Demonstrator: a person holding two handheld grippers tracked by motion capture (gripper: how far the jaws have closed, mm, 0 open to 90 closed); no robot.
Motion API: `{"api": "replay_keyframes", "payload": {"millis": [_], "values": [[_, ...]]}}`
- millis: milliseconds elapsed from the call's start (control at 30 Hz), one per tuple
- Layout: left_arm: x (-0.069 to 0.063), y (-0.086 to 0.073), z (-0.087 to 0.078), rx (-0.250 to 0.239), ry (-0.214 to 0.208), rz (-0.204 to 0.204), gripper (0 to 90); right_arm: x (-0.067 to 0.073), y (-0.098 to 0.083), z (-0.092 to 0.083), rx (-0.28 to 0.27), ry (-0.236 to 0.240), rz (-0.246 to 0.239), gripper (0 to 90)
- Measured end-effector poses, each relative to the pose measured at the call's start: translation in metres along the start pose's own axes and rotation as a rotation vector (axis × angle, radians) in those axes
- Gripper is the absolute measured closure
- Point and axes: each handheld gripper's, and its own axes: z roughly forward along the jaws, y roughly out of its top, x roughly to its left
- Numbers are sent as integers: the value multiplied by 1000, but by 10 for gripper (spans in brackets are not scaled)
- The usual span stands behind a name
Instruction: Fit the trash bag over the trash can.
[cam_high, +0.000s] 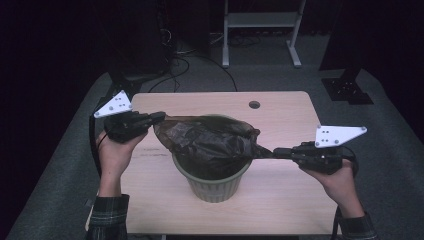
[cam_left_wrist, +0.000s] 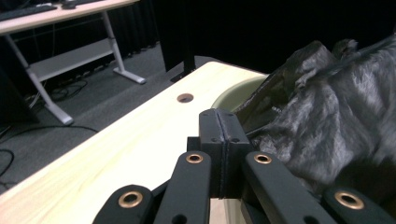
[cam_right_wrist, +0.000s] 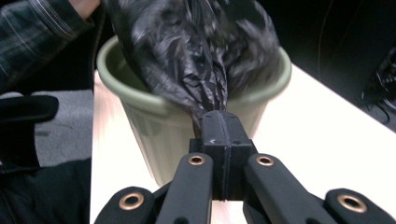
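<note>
Plainly unlabelled, the black bag (cam_high: 212, 142) over the green bin (cam_high: 212, 185) is pinched by both tools (cam_high: 161, 118) (cam_high: 276, 151).

Bag (cam_high: 210, 142) hides bin (cam_high: 212, 182) interior; bag blurred in right gripper view.

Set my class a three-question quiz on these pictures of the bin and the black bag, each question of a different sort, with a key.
1. True or false: the black bag lies flat on the table.
2. Which grips the bag's edge: A the left gripper alone, B the right gripper alone, C both?
3. What does the bag hang over?

Key: 1 false, it is stretched between the grippers. 2 C, both are shut on it. 3 The green bin.
</note>
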Motion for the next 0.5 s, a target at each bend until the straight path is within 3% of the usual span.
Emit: {"api": "replay_keyframes", "payload": {"millis": [267, 500], "values": [[2, -39, 0, 29, -7, -71, 899, 0, -30, 18, 117, 16, 31, 900], [3, -53, 5, 43, -17, -95, 899, 0, -52, 37, 201, 40, 70, 900]]}}
